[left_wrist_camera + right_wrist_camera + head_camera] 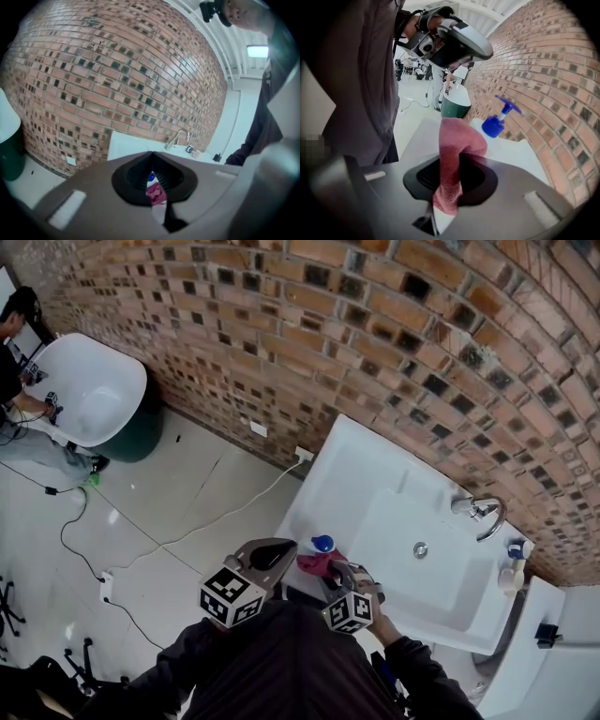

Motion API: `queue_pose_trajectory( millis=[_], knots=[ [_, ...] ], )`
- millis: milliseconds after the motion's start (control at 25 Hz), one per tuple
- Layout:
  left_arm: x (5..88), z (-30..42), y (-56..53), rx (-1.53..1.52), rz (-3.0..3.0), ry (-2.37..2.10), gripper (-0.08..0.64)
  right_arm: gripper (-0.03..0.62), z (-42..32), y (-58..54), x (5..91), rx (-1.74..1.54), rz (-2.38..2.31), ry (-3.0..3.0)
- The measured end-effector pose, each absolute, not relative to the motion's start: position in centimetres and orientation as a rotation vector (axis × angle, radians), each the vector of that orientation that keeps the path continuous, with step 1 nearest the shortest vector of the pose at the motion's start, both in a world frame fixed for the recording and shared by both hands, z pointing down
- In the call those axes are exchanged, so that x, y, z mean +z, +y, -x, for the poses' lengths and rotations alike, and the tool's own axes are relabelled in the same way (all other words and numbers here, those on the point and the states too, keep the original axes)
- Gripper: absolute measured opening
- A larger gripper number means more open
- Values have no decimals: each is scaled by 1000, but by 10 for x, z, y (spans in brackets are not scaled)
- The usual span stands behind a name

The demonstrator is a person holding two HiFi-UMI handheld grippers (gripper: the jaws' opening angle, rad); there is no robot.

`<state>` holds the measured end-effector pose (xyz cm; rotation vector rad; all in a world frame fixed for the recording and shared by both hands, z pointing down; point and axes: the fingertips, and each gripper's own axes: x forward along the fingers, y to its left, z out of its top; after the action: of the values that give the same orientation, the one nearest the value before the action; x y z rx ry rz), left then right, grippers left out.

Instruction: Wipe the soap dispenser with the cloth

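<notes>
The soap dispenser (322, 543), with a blue pump top, stands on the front left corner of the white sink (375, 465). My right gripper (339, 570) is shut on a pink cloth (317, 564), which sits just beside the dispenser. In the right gripper view the cloth (457, 140) rises out of the jaws and folds over, with the dispenser (496, 124) a little beyond it to the right. My left gripper (281, 552) is shut on nothing, close to the left of the dispenser. Through its closed jaws (152, 164) a sliver of blue dispenser (151, 176) and pink cloth (156, 193) shows.
A chrome faucet (483, 512) and drain (420, 549) lie further right on the sink, with small bottles (514, 563) at its right corner. A brick wall (375, 334) runs behind. A white basin on a green base (94, 390), a person and cables are far left.
</notes>
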<state>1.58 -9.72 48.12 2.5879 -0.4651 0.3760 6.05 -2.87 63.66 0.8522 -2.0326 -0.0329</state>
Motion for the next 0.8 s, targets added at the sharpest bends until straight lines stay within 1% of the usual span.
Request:
queue_pose_trajectory(
  millis=[160, 280, 400, 520, 680, 800],
  knots=[
    [481, -19, -96, 384, -2590, -460, 0, 67, -60, -23, 672, 53, -781, -2000],
    [483, -21, -95, 391, -2587, -458, 0, 67, -59, -20, 677, 132, -749, -2031],
    [486, -24, -94, 401, -2582, -462, 1, 68, -66, -18, 648, 180, -779, -2105],
    [491, -26, -97, 421, -2573, -481, 4, 67, -91, -17, 612, 239, -797, -2171],
    [499, -32, -97, 455, -2561, -486, 50, 68, -131, -40, 572, 320, -819, -2251],
    [503, -38, -93, 480, -2559, -470, 68, 67, -137, -72, 550, 357, -742, -2334]
  ],
)
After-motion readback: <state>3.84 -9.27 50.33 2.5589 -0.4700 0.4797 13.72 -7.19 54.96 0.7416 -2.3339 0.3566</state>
